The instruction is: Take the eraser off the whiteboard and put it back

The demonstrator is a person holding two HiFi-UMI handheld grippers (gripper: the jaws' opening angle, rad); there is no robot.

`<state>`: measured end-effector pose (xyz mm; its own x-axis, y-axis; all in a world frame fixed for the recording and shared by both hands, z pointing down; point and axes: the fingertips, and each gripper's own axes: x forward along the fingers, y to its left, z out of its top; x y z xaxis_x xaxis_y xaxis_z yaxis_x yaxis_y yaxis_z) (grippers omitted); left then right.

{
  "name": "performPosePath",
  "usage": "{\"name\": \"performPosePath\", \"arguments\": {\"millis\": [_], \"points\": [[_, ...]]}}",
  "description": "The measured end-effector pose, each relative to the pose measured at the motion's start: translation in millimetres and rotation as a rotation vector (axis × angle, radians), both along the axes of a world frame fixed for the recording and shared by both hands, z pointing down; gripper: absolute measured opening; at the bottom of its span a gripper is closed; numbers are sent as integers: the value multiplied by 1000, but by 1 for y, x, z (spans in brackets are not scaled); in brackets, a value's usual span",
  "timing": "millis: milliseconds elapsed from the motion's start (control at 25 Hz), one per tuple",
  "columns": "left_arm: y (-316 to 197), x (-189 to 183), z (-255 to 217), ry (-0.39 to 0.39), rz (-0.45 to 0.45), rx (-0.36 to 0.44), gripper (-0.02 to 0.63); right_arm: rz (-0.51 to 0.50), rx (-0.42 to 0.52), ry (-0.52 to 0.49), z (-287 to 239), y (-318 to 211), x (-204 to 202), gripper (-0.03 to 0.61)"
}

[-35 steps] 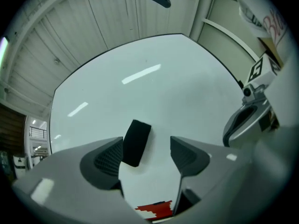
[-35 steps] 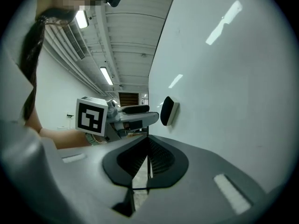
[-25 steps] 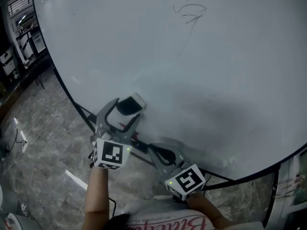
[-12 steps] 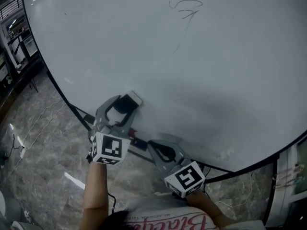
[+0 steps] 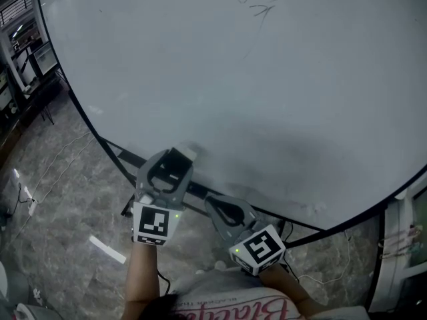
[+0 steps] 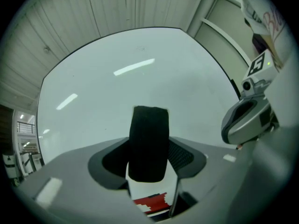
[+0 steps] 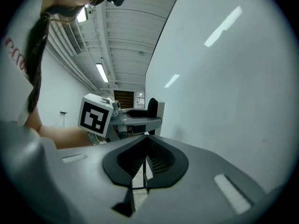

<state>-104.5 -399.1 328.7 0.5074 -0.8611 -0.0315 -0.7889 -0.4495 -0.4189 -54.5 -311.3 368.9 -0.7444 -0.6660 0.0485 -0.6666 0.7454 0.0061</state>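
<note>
My left gripper (image 5: 173, 161) is shut on the eraser (image 5: 179, 156), a white block with a black felt face, close against the lower left of the whiteboard (image 5: 280, 79). In the left gripper view the black felt (image 6: 148, 143) stands upright between the two pads, with the board behind it. I cannot tell whether the eraser touches the board. My right gripper (image 5: 221, 205) hangs lower and to the right, near the board's bottom edge, jaws shut with nothing between them (image 7: 146, 161). From the right gripper view the left gripper and the eraser (image 7: 154, 108) show side-on beside the board.
A faint pen scribble (image 5: 258, 5) sits near the top of the board. The board's black frame and stand (image 5: 123, 153) run along its lower edge. Below is marble floor with cables and a white strip (image 5: 107, 249). Desks (image 5: 23, 65) stand at the far left.
The left jaws, wide around the eraser a second ago, have closed onto it. The left gripper has shifted down and right along the board's lower edge. The right gripper has barely moved.
</note>
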Motion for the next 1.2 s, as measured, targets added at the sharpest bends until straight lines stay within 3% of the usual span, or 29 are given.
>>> {"name": "performPosePath", "arguments": {"millis": [200, 360, 760, 1200], "points": [[31, -8, 7, 129, -12, -31, 239, -10, -16, 1, 8, 11, -2, 2], [60, -14, 1, 206, -22, -9, 239, -10, -25, 9, 14, 17, -1, 2], [86, -23, 0, 270, -10, -17, 236, -4, -67, 17, 28, 21, -1, 2], [68, -17, -8, 248, -10, 0, 236, -16, -41, 14, 20, 10, -2, 2]]}}
